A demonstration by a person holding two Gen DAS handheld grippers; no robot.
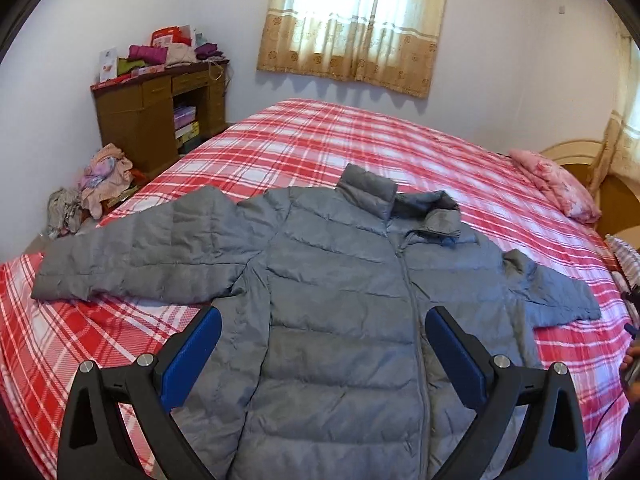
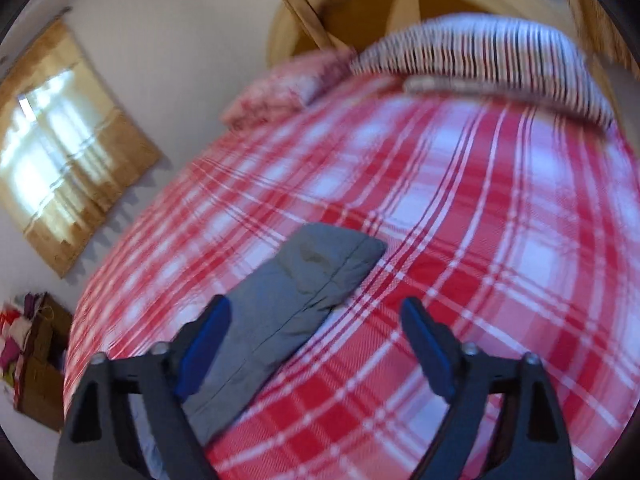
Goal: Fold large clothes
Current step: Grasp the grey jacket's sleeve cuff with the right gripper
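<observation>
One grey puffer jacket [image 1: 340, 280], spread flat, centre frame on plaid bed [image 1: 320, 140]. Left gripper [image 1: 323, 344] released above hem. Right gripper [image 2: 316, 340] released; sleeve [image 2: 288, 312] runs lower-left to centre, nearest its left finger.

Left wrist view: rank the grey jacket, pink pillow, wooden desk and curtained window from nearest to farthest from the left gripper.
1. Grey jacket, directly below the left gripper.
2. Pink pillow, far right.
3. Wooden desk, back left corner.
4. Curtained window, far wall.
</observation>
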